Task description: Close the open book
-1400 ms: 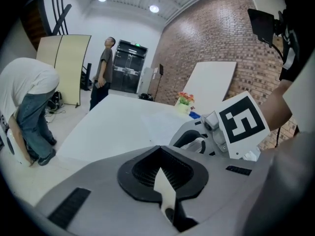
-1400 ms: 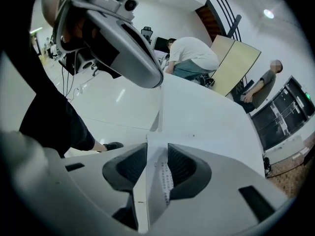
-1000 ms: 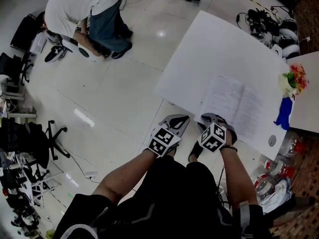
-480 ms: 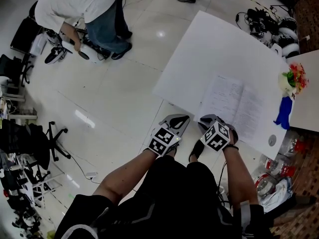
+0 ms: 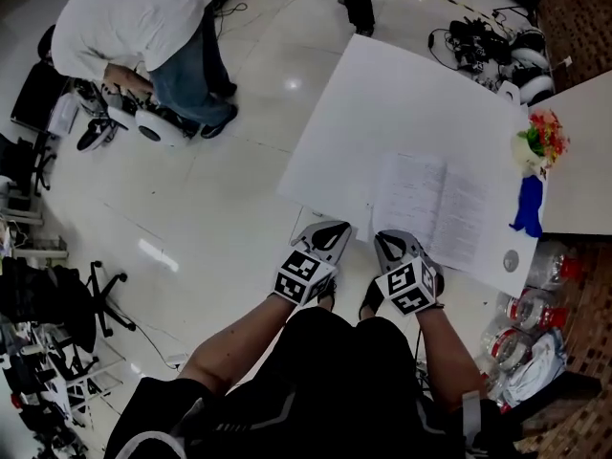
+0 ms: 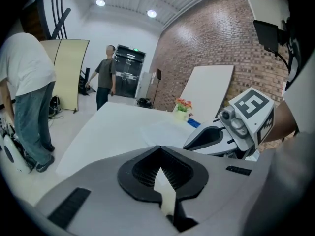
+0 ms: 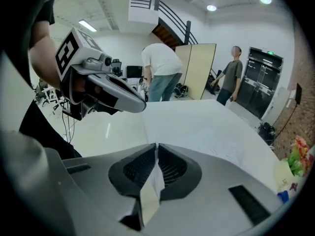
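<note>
The open book (image 5: 432,207) lies flat on the white table (image 5: 382,103), both pages up, near the table's front edge. It shows faintly in the left gripper view (image 6: 165,131) and in the right gripper view (image 7: 224,149). My left gripper (image 5: 334,228) hovers at the table's near edge, left of the book, shut and empty (image 6: 158,149). My right gripper (image 5: 388,238) hangs just before the book's near left corner. Its jaws are closing, only a thin slit remains at the tips (image 7: 156,149), and nothing is between them.
A small pot of flowers (image 5: 538,138) and a blue object (image 5: 524,208) sit at the table's right edge, with a round disc (image 5: 511,260) near the front corner. A person in white (image 5: 134,36) bends over gear on the floor. Bottles (image 5: 535,309) stand right of the table.
Both grippers have risen slightly at the table edge. The right gripper has rolled and its jaws have drawn together. The bent-over person has shifted left.
</note>
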Action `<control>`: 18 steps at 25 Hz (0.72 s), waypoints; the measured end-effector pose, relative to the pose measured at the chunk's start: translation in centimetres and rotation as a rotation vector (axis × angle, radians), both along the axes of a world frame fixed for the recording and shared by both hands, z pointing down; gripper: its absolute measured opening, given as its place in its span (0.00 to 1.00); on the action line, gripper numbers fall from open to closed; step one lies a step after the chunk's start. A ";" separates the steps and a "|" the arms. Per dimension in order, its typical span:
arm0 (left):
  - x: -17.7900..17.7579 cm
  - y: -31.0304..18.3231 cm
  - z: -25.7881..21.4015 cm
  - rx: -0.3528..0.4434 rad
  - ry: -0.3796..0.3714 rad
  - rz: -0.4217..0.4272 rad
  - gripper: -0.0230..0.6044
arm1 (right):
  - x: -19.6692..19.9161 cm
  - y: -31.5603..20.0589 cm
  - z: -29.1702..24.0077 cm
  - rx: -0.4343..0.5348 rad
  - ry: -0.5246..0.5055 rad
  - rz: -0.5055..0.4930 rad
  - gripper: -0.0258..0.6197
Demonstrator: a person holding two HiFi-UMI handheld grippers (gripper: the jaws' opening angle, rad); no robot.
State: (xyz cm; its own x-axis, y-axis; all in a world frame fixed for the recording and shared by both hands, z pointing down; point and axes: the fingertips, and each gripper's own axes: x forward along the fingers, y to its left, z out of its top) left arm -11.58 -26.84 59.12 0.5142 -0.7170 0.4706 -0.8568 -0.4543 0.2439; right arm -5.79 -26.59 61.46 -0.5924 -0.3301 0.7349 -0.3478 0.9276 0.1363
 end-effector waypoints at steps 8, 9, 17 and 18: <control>2.8 -1.0 -2.9 0.061 0.011 0.078 0.03 | 4.7 -0.3 -4.6 0.106 -0.155 0.234 0.07; 3.2 -1.1 -3.1 0.064 0.012 0.087 0.03 | 5.4 -0.3 -4.9 0.107 -0.185 0.274 0.07; 7.2 -1.6 -4.2 0.078 0.027 0.170 0.03 | 11.3 -0.5 -8.1 0.134 -0.403 0.570 0.07; 7.8 -1.6 -4.3 0.080 0.026 0.186 0.03 | 12.0 -0.6 -8.6 0.138 -0.429 0.606 0.07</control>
